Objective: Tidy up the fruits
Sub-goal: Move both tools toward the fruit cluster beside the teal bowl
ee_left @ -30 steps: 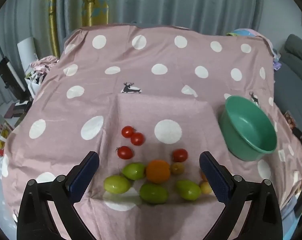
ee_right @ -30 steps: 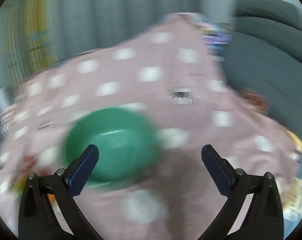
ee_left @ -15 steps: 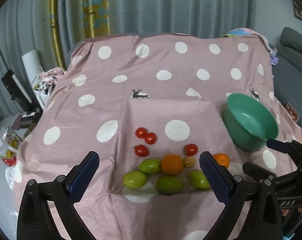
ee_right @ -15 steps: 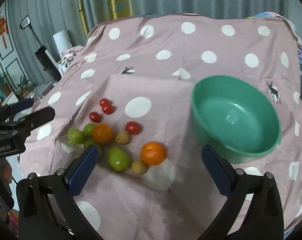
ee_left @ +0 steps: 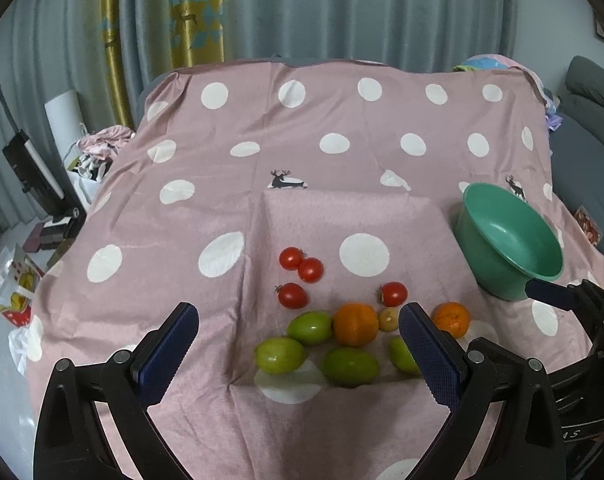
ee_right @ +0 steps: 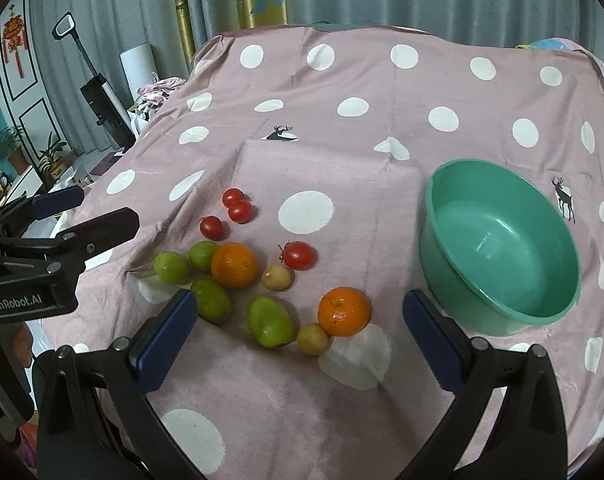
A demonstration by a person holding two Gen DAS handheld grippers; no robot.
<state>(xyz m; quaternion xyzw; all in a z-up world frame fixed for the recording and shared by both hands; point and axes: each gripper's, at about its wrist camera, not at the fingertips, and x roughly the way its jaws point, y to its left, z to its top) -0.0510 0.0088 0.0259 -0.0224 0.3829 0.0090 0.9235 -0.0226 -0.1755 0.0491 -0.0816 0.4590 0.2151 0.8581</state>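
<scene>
A heap of fruit lies on the pink dotted cloth (ee_left: 341, 128): several red tomatoes (ee_right: 298, 255), several green fruits (ee_right: 270, 321), two oranges (ee_right: 344, 311) (ee_left: 355, 324) and two small tan fruits (ee_right: 313, 339). To their right stands an empty green bowl (ee_right: 497, 240) (ee_left: 509, 240). My left gripper (ee_left: 298, 354) hangs open above the near side of the heap, holding nothing. My right gripper (ee_right: 298, 328) is open too, over the near right of the heap, and is empty. Each gripper shows at the edge of the other's view.
The cloth (ee_right: 361, 92) covers a raised surface with a drop on every side. A grey sofa (ee_left: 589, 120) stands at the right. Boxes, a vacuum (ee_right: 98, 92) and clutter sit on the floor at the left. Curtains hang behind.
The right gripper swung left from the bowl to face the fruit heap. The left gripper pulled back and rose slightly, so the fruit sits further out. Both stayed open.
</scene>
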